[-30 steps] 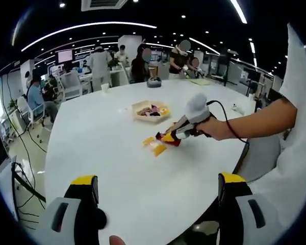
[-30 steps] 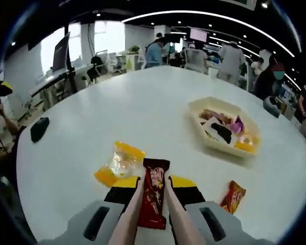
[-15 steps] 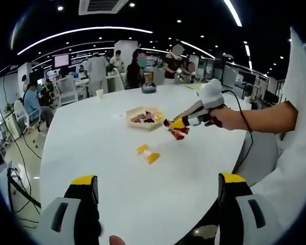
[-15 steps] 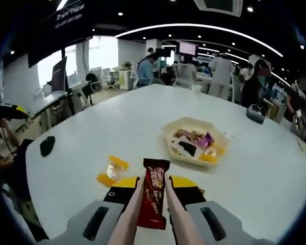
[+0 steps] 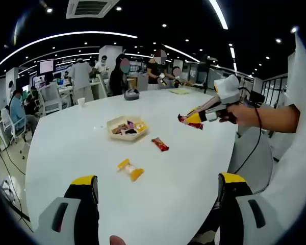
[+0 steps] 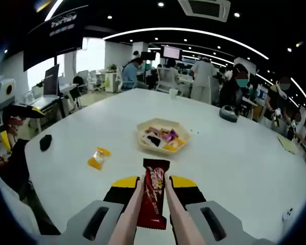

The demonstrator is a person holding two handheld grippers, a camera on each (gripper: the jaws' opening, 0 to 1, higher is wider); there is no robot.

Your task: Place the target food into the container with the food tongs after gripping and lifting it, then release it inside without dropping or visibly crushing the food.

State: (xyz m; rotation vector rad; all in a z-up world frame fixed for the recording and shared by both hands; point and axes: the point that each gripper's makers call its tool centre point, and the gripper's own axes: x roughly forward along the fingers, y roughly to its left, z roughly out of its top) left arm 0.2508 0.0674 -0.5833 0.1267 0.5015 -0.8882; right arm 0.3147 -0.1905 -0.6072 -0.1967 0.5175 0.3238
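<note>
A dark red snack bar [image 6: 153,196] is pinched between two pale food tongs arms [image 6: 133,212], which sit inside my right gripper [image 6: 154,182], shut on them. The bar hangs well above the white table [image 6: 229,153], short of the beige hexagonal tray [image 6: 158,151] of mixed snacks. From the left gripper view, a hand holds the right gripper [image 5: 194,118] with the bar [image 5: 186,120] in the air, right of the tray [image 5: 112,133]. My left gripper [image 5: 158,178] stands open and holds nothing, low over the table's near edge.
A yellow packet [image 5: 131,169] [image 6: 98,157] and an orange-red packet [image 5: 160,144] lie on the table near the tray. A black object [image 6: 45,142] rests by the table's left edge. Several people stand and sit at desks beyond the table.
The right gripper has risen from the table with the bar held in the tongs and drawn back from the tray. The orange-red packet is now uncovered. The left gripper stays open.
</note>
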